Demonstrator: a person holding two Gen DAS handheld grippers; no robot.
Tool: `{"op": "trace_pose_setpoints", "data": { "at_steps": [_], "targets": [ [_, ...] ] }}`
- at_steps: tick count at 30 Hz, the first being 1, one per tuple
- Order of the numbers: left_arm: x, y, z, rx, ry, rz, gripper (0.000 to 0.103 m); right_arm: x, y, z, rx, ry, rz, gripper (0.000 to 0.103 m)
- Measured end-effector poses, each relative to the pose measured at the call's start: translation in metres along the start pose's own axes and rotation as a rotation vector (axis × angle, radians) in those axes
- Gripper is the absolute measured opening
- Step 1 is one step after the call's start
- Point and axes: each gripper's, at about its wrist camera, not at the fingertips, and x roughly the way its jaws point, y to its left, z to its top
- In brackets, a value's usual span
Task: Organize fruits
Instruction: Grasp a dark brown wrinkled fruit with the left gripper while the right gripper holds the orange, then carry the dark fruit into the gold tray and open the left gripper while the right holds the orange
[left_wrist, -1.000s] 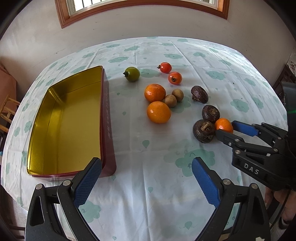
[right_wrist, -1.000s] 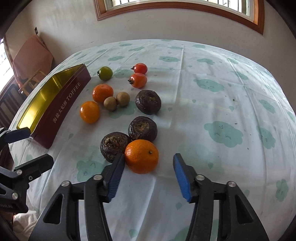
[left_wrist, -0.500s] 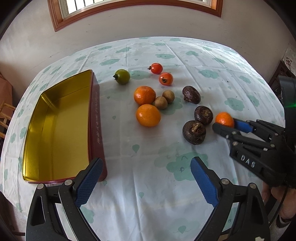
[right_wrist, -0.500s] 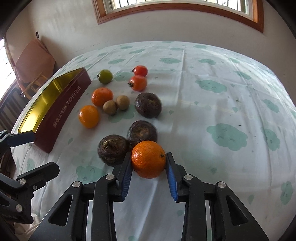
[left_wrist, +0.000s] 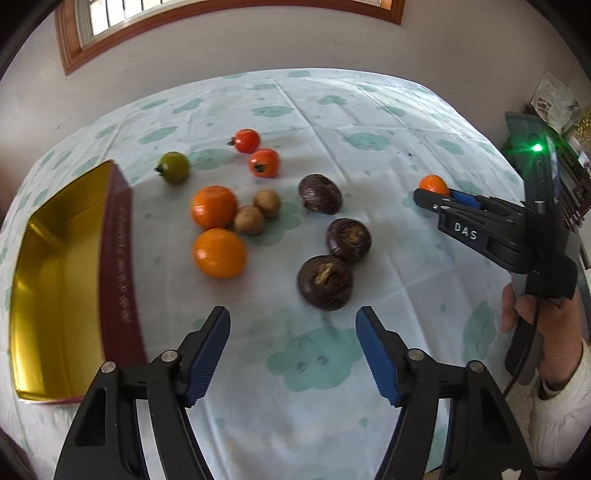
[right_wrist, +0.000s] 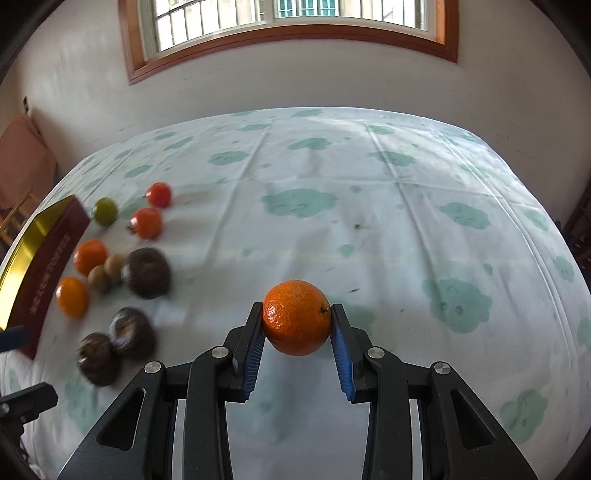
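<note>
I log: right tongs (right_wrist: 297, 326) clenched on a round orange mandarin (right_wrist: 296, 317), above the cloud-print cloth desk (right_wrist: 369, 229), apart from the remaining fruit. Left tongs (left_wrist: 293, 347) empty, jaws just narrowing, beside the gold-lined maroon tin (left_wrist: 114, 258).

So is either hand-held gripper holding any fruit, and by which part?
The right hand-held gripper clamps a round orange mandarin by its two opposite sides. The left hand-held gripper has nothing between its blue pads.

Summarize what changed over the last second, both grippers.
The right gripper closed on the orange and lifted it away from the dark fruits. The left gripper has just been closing, nothing between its pads. The other fruit and the tin stayed put.
</note>
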Motion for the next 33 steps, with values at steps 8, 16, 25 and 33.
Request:
{"op": "trace_pose_setpoints", "data": {
  "at_steps": [8, 16, 25, 33],
  "targets": [
    [0.022, -0.009, 0.013, 0.015, 0.033, -0.043, 0.052, 0.012, -0.005, 0.004, -0.019, 0.001, -0.014, 0.035],
    [0.040, -0.013, 0.017, 0.005, 0.065, -0.052, 0.039, 0.014, -0.008, 0.004, -0.003, 0.007, -0.003, 0.035],
    [0.043, -0.015, 0.016, 0.005, 0.063, -0.042, 0.037, 0.014, -0.007, 0.004, -0.008, 0.007, -0.007, 0.035],
    [0.016, -0.003, 0.020, -0.019, 0.015, -0.042, 0.037, 0.014, -0.006, 0.003, -0.016, 0.010, -0.018, 0.035]
  ]
}}
